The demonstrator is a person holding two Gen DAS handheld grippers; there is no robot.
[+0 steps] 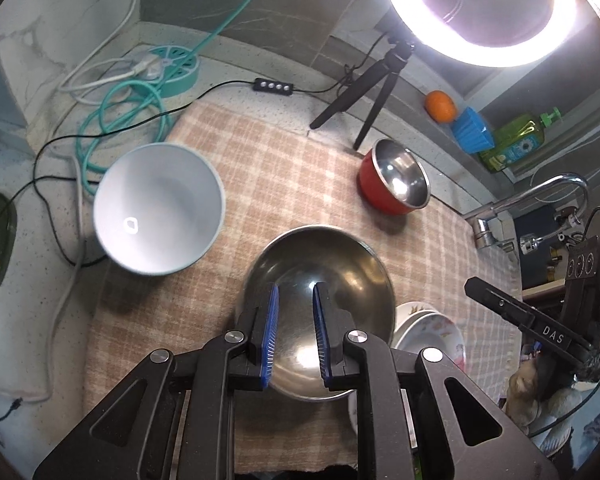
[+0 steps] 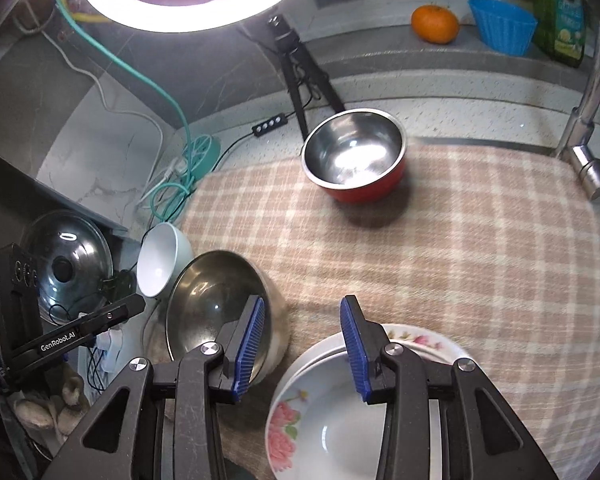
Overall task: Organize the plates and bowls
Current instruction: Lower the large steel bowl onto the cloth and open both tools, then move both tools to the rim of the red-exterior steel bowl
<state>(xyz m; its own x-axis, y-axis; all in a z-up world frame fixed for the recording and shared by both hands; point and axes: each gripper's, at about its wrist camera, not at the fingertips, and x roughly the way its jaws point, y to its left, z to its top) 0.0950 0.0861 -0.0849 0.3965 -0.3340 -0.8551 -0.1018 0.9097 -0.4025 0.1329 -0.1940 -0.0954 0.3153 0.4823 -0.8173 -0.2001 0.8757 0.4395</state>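
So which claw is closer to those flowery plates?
Right. The right claw hangs open directly over the stack of flowered plates, touching nothing. The left claw sits one dish over, above the big steel bowl beside the stack.

Steel bowl (image 1: 320,280) on cloth (image 1: 284,168), plates (image 2: 340,420) just right, white bowl (image 1: 158,208) left, red bowl (image 1: 394,182) behind.

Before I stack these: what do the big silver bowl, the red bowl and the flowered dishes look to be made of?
Big silver bowl: probably stainless steel, polished; it mirrors the ring light.
Red bowl: shiny bare-metal interior, glossy red outside, probably paint or enamel.
Flowered dishes: glazed white ware with printed pink flowers, likely ceramic, though melamine cannot be ruled out.
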